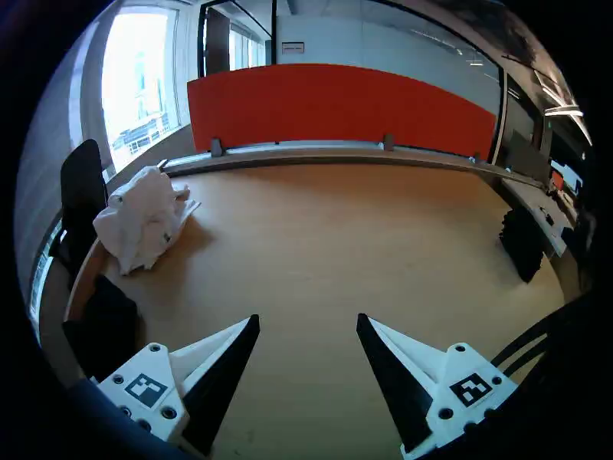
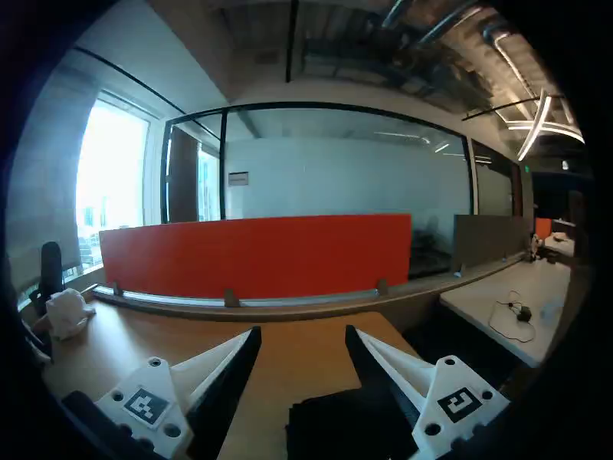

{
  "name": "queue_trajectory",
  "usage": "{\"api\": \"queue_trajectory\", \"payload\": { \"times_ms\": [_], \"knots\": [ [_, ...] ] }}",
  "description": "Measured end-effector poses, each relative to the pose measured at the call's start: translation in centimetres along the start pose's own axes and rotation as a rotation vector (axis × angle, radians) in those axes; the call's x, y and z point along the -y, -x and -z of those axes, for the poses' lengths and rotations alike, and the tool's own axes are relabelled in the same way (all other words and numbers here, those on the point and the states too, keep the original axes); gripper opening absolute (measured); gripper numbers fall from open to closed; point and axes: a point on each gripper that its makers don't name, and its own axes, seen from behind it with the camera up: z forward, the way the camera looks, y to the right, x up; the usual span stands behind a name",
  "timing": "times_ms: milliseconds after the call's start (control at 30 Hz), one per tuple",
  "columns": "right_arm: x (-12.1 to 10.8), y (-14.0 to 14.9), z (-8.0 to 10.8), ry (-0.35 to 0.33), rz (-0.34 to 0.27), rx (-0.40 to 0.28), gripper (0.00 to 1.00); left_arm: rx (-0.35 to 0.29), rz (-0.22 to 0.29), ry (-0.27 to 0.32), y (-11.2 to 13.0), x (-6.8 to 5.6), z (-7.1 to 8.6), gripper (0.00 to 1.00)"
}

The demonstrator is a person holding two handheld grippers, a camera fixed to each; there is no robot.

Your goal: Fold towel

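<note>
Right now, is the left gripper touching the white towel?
Apart. The left gripper view shows a stretch of desk between the left gripper and the towel.

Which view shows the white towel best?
The left gripper view: the towel lies crumpled on the wooden table, near enough to show its folds. The right gripper view shows it as a small white lump at the far left.

Pretty simple setup: a light-brown wooden worktop (image 1: 345,253) with a crumpled white cloth towel (image 1: 142,218) sitting in a heap near its far left corner. An orange-red divider panel (image 1: 345,107) stands upright along the worktop's back edge.
</note>
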Motion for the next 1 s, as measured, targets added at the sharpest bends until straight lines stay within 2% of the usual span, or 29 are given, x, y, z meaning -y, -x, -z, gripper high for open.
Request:
{"api": "queue_trajectory", "payload": {
  "times_ms": [200,467,800,1000],
  "knots": [
    [1.9,-0.4,-0.1,-0.029,0.012,-0.002,0.84,-0.094,-0.001,-0.011,-2.7,0.4,0.3,0.94],
    [4.8,-0.6,0.1,-0.066,0.017,0.005,0.84,-0.228,0.029,-0.043,-6.7,1.5,0.7,0.94],
    [9.0,-3.0,0.1,-0.104,0.001,-0.025,0.84,-0.344,0.048,-0.072,-10.9,3.0,1.0,0.94],
    [11.3,-3.1,0.1,-0.116,0.008,-0.034,0.84,-0.408,0.046,-0.074,-13.5,3.4,1.4,0.94]
  ]
}}
